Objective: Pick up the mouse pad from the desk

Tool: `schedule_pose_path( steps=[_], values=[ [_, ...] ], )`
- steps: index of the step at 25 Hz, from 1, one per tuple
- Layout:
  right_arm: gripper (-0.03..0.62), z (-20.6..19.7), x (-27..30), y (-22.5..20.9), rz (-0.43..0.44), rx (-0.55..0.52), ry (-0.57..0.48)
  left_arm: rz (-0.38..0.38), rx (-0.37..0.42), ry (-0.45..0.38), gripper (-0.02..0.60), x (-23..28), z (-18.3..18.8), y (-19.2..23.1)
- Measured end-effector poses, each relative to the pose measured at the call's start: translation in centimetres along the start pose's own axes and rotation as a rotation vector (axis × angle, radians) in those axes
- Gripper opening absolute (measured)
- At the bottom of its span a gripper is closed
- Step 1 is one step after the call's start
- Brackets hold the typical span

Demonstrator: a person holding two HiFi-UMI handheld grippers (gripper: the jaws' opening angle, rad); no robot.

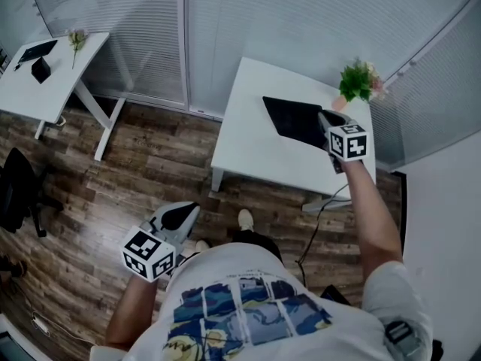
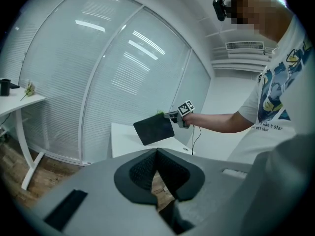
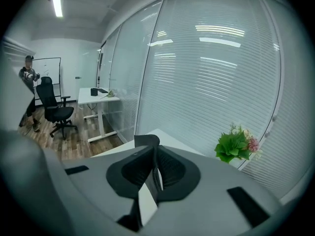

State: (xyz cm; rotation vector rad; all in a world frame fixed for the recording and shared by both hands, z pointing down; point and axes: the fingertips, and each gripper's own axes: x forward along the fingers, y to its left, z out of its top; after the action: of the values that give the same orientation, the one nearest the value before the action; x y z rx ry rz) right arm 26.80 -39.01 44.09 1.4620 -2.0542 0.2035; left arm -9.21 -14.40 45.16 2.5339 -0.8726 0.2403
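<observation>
The black mouse pad (image 1: 293,120) hangs tilted just above the white desk (image 1: 248,149), pinched at its right corner by my right gripper (image 1: 325,117), which is shut on it. The left gripper view shows the mouse pad (image 2: 154,129) lifted off the desk (image 2: 123,136), held by the right gripper (image 2: 174,115). In the right gripper view the mouse pad (image 3: 146,140) runs edge-on between the jaws of the right gripper (image 3: 155,149). My left gripper (image 1: 192,210) hangs low over the wooden floor, away from the desk. The left gripper (image 2: 156,152) is shut, holding nothing.
A potted plant (image 1: 359,81) stands at the desk's far right corner, close to the pad. A cable (image 1: 316,224) drops from the desk to the floor. A second white desk (image 1: 49,74) and a black office chair (image 1: 19,190) stand at the left. Glass walls with blinds close the back.
</observation>
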Motion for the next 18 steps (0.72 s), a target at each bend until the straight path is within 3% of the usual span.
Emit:
schedule_pose_path(
  steps=[18],
  values=[
    [0.025,8.3,-9.2,6.0,0.037,0.006,-0.098,-0.077,-0.011,0.007,0.002,-3.9,-3.2,-1.6]
  ],
)
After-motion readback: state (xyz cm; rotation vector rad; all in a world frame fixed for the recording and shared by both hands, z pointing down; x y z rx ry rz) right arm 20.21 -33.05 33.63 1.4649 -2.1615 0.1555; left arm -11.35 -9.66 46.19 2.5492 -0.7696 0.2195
